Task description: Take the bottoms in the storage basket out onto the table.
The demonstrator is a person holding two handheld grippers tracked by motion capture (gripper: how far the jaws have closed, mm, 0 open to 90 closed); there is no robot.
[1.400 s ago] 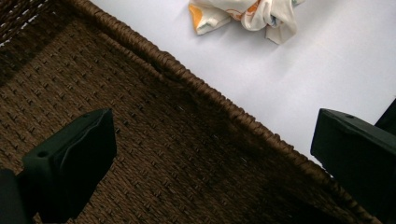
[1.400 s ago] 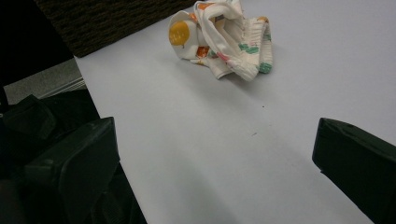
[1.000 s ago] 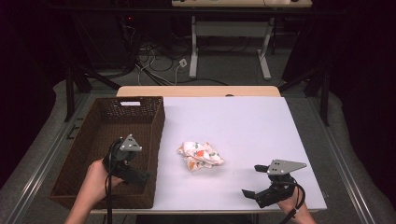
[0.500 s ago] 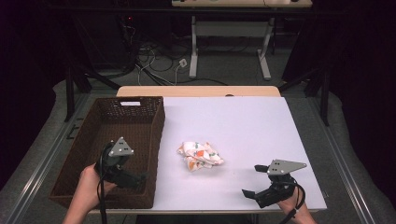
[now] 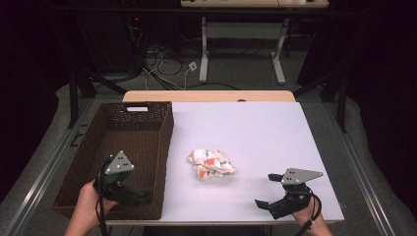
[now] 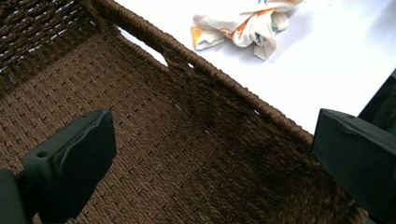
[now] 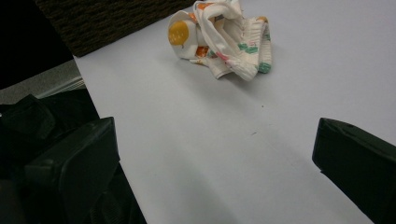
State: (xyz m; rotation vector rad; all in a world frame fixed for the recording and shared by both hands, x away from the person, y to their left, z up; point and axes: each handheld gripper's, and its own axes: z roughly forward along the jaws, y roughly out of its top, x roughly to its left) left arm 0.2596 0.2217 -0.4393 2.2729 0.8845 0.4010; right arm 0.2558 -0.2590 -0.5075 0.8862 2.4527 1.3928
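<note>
The white counter (image 5: 275, 142) takes up the middle of the high view, and at its left stands a long brown woven basket (image 5: 88, 162) whose floor looks bare as far as the pictures show. Just right of the basket's right wall, near the centre of the frame and a little below it, lies a crumpled white cloth (image 5: 210, 164) printed with orange and green shapes; it rests on the counter, apart from the basket and touched by neither gripper. The left gripper (image 5: 140, 195) hangs in the lower left over the near end of the basket, its jaws spread wide and empty; in the left gripper view the basket's weave lies between them and the cloth shows at the top of the frame beyond the rim. The right gripper (image 5: 268, 189) sits at the lower right, near the counter's front edge, jaws likewise wide apart with nothing between them, pointing toward the cloth at the top of its own view. Judging by this, the work appears to be putting the cloth into the basket, and all of it seems left: reaching, grasping, lifting and dropping.
</note>
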